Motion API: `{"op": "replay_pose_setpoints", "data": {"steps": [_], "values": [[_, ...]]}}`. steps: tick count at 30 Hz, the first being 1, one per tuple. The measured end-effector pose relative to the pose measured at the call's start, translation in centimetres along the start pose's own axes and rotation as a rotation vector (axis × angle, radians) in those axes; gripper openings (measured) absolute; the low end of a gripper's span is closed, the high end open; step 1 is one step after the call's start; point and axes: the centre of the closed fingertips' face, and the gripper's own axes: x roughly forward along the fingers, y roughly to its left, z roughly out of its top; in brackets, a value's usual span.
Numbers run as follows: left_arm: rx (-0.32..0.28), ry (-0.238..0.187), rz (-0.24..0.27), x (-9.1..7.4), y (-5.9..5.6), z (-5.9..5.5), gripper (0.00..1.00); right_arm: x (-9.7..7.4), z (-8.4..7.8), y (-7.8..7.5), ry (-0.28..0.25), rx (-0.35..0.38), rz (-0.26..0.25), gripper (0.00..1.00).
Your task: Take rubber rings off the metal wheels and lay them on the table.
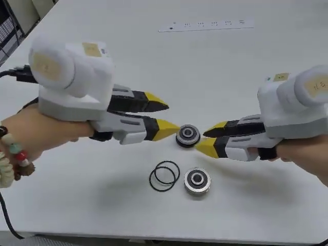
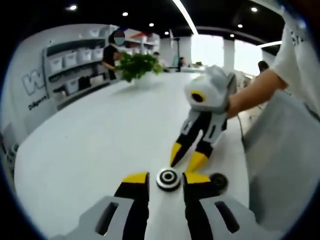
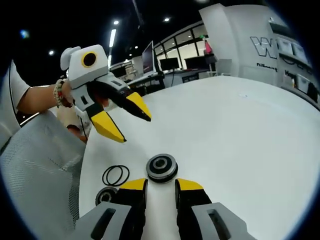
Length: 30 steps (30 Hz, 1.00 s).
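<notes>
A white table (image 1: 215, 61) is carrying everything, and the middle wheel (image 1: 188, 135) is lying flat on it, face up, between the two tools. The left gripper (image 1: 173, 118) is reaching in from the left of that wheel with its jaws spread wide and clasping nothing. One yellow tip is sitting right at the wheel's edge while the other is pointing past its far side. In the left gripper view the wheel is showing just ahead of the gap between the tips. The right gripper (image 1: 201, 140) is coming at the wheel from the opposite side, its jaws parted a little and also empty, both tips resting just beside the wheel's rim. A hand wearing a bead bracelet (image 1: 13, 159) is holding the left tool. A socket strip (image 1: 206, 24) is lying well beyond the middle wheel, toward the far edge. A second wheel (image 1: 197, 180) is lying flat on the near side of the middle wheel, its outer edge looking like bright metal, whereas the middle wheel's edge is looking dark. Two thin black rubber rings (image 1: 164, 176) are lying overlapped on the tabletop, nearer than the middle wheel and just left of the second wheel.
</notes>
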Motion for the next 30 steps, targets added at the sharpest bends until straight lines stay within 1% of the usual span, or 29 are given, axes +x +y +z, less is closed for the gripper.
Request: {"op": "replay_pose_setpoints", "data": {"steps": [5,9,11,13,14,15,16,19,20,21,22,24,26,27,30], "values": [[0.006,0.042,-0.021,2.0,-0.4,-1.3,0.23,0.3,0.1,-0.3,-0.003,-0.021,-0.001,0.19],[-0.009,0.065,-0.029,3.2,-0.5,-2.0,0.19,0.5,0.0,-0.4,0.001,-0.036,0.006,0.17],[-0.006,0.077,-0.032,3.8,-0.5,-2.3,0.17,0.5,0.0,-0.5,0.003,-0.053,0.007,0.17],[-0.005,0.097,-0.033,4.1,-0.4,-2.7,0.15,0.6,-0.1,-0.4,0.004,-0.064,0.013,0.16],[0.002,0.116,-0.028,4.3,-0.4,-3.1,0.15,0.6,-0.1,-0.4,0.004,-0.066,0.018,0.15],[0.01,0.091,-0.02,4.1,-0.4,-2.6,0.14,0.6,-0.1,-0.3,0.004,-0.07,0.022,0.14],[0.0,0.102,-0.029,3.9,-0.6,-2.6,0.14,0.6,-0.1,-0.3,0.003,-0.076,0.024,0.14],[-0.011,0.098,-0.033,3.7,-0.7,-2.5,0.14,0.6,-0.1,-0.3,0.005,-0.089,0.023,0.12],[-0.012,0.097,-0.033,3.6,-0.8,-2.5,0.14,0.5,-0.3,-0.3,0.014,-0.116,0.022,0.09],[-0.013,0.097,-0.033,3.6,-0.8,-2.5,0.14,0.6,-0.2,-0.5,0.012,-0.145,0.007,0.06],[-0.016,0.096,-0.034,3.5,-0.9,-2.5,0.14,0.6,-0.4,-0.3,0.017,-0.139,0.019,0.05],[-0.015,0.095,-0.036,3.4,-1.1,-2.4,0.14,0.5,-0.5,-0.3,0.023,-0.148,0.017,0.04],[-0.009,0.097,-0.036,3.4,-1.1,-2.5,0.13,0.4,-0.5,-0.3,0.022,-0.152,0.007,0.0],[-0.01,0.099,-0.039,3.4,-1.1,-2.5,0.13,0.2,-0.5,-0.4,0.02,-0.152,-0.007,0.0],[-0.008,0.102,-0.041,3.5,-1.4,-2.5,0.13,-0.1,-0.4,-0.5,0.011,-0.098,-0.023,0.0]]}}
